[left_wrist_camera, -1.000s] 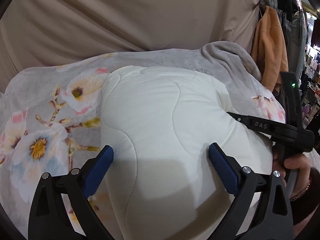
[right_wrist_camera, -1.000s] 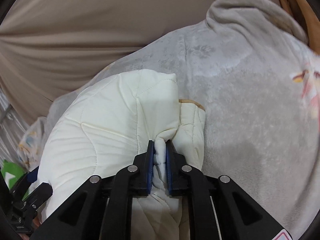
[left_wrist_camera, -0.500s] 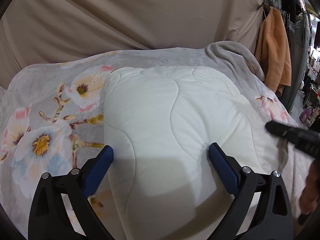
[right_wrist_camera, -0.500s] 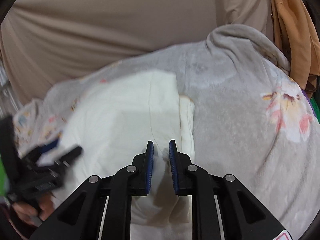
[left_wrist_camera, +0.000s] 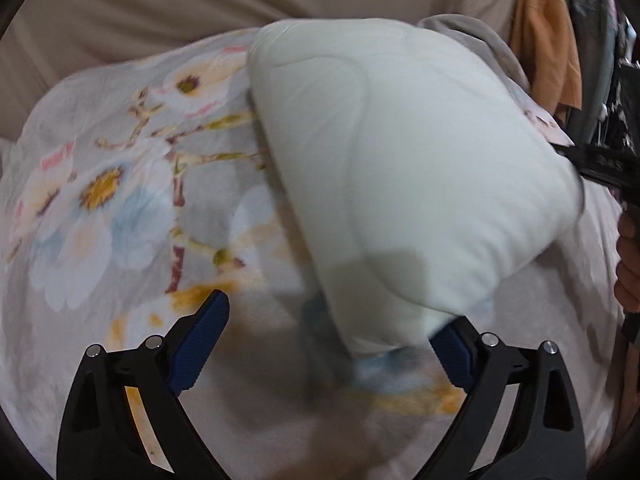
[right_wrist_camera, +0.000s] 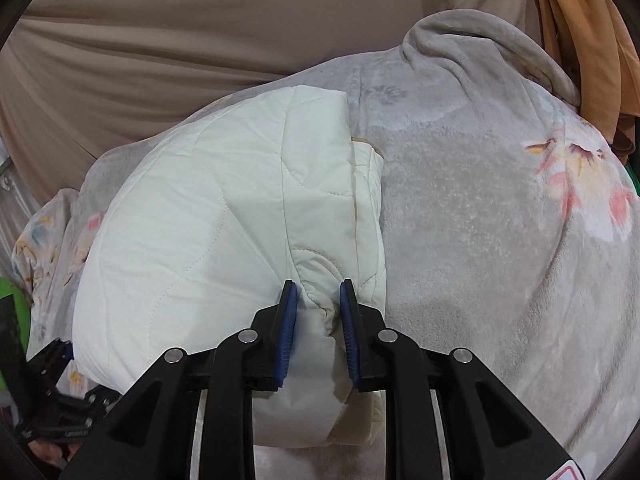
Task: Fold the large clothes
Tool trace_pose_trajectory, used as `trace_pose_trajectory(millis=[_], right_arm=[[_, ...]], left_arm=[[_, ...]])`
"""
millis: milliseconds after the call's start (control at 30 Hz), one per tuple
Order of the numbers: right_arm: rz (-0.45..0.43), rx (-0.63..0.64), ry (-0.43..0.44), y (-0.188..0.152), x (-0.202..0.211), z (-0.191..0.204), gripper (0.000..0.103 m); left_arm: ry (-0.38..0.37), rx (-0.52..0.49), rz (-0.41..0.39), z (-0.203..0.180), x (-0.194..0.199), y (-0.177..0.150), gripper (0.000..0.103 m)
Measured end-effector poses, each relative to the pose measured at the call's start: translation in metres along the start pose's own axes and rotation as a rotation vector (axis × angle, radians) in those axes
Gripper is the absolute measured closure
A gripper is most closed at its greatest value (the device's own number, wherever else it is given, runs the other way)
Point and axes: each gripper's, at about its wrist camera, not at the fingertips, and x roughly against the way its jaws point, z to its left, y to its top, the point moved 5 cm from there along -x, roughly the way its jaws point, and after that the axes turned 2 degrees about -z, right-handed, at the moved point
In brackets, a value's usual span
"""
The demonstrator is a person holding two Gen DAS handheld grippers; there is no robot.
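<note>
A cream quilted garment [left_wrist_camera: 400,160] lies folded into a thick bundle on a grey floral blanket [left_wrist_camera: 100,200]. My left gripper [left_wrist_camera: 328,316] is open wide, low over the blanket. The bundle's near corner reaches in between its jaws, close to the right finger [left_wrist_camera: 448,348]; this view is blurred. My right gripper [right_wrist_camera: 318,283] hangs over the bundle's right edge [right_wrist_camera: 200,220]. Its blue pads stand a little apart, with a puckered fold of the garment between them that they do not pinch. The right gripper also shows at the left wrist view's right edge [left_wrist_camera: 600,164].
A beige cloth [right_wrist_camera: 160,40] hangs behind the blanket [right_wrist_camera: 480,220]. An orange garment [left_wrist_camera: 548,32] hangs at the back right. A hand [left_wrist_camera: 628,260] holds the right gripper. The left gripper [right_wrist_camera: 60,400] sits at the bundle's near left corner.
The right gripper let go of the pinched fold and its pads parted. The left gripper dropped lower and swung left, so the bundle now sits to the right in its view.
</note>
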Motion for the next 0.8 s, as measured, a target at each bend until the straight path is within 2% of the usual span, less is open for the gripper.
trace_pose_trajectory(millis=[67, 133, 233, 333, 367, 500, 600, 700, 800], right_arm=[[0.005, 0.003, -0.004, -0.003, -0.004, -0.003, 0.084], [0.005, -0.004, 0.006, -0.007, -0.011, -0.006, 0.083], [0.007, -0.010, 0.019, -0.009, -0.015, -0.009, 0.083], [0.005, -0.004, 0.014, -0.008, -0.013, -0.008, 0.082], [0.002, 0.000, 0.012, -0.008, -0.013, -0.008, 0.082], [-0.011, -0.026, 0.021, -0.002, -0.005, -0.009, 0.080], [-0.048, -0.014, 0.019, 0.008, 0.013, 0.000, 0.079], [-0.088, 0.024, 0.011, 0.024, 0.031, 0.018, 0.084], [-0.136, 0.075, 0.029, 0.048, 0.043, 0.043, 0.086]], left_arm=[[-0.016, 0.030, 0.007, 0.005, -0.006, -0.001, 0.011], [0.012, 0.003, -0.006, 0.003, -0.010, -0.002, 0.010], [0.013, 0.002, -0.005, 0.005, -0.011, -0.004, 0.010], [0.021, 0.004, 0.001, 0.006, 0.005, -0.005, 0.015], [0.026, -0.011, -0.014, 0.006, 0.015, -0.005, 0.019], [0.043, -0.049, -0.111, 0.009, 0.070, 0.001, 0.020], [0.036, -0.053, -0.213, 0.005, 0.103, 0.022, 0.019], [0.033, -0.072, -0.285, -0.007, 0.109, 0.055, 0.018], [0.022, -0.077, -0.305, -0.025, 0.093, 0.084, 0.018]])
